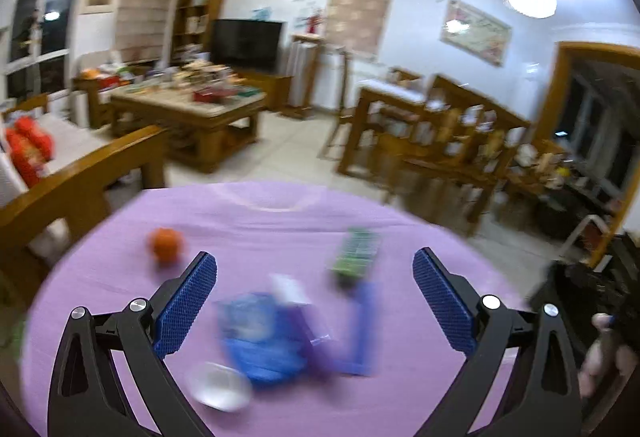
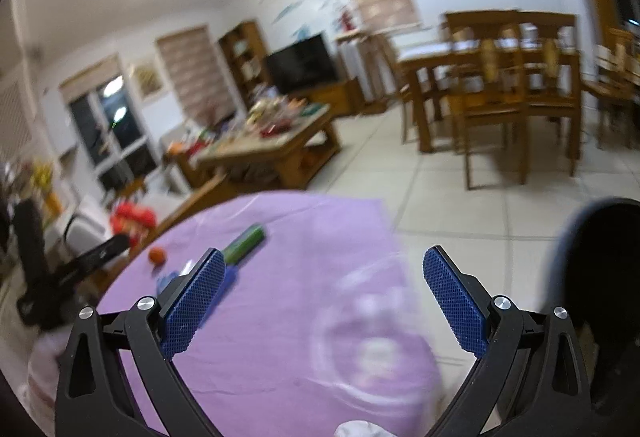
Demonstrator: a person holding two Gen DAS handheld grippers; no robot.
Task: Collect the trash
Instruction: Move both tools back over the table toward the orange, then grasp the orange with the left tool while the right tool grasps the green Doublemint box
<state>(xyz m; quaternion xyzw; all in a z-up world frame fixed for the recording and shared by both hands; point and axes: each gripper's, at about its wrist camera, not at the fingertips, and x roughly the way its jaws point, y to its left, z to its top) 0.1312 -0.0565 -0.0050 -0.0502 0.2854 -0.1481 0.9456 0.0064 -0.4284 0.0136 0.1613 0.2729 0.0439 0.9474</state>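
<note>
A round table under a purple cloth [image 1: 256, 229] carries blurred trash. In the left wrist view my left gripper [image 1: 315, 279] is open and empty above a blue plastic bag [image 1: 260, 337], a white crumpled piece [image 1: 220, 387], a purple flat packet [image 1: 358, 329], a green packet [image 1: 356, 251] and an orange ball [image 1: 166, 245]. In the right wrist view my right gripper [image 2: 324, 277] is open and empty over the cloth [image 2: 280, 317], near a clear round lid or dish [image 2: 372, 349]. The green packet [image 2: 245, 243] and orange ball [image 2: 157, 255] lie to the far left.
A dark bin [image 2: 600, 297] stands on the tiled floor right of the table. The left gripper's body [image 2: 60, 277] shows at the left. A wooden sofa [image 1: 80, 173], cluttered coffee table [image 1: 188, 105] and dining chairs [image 2: 496, 85] stand beyond.
</note>
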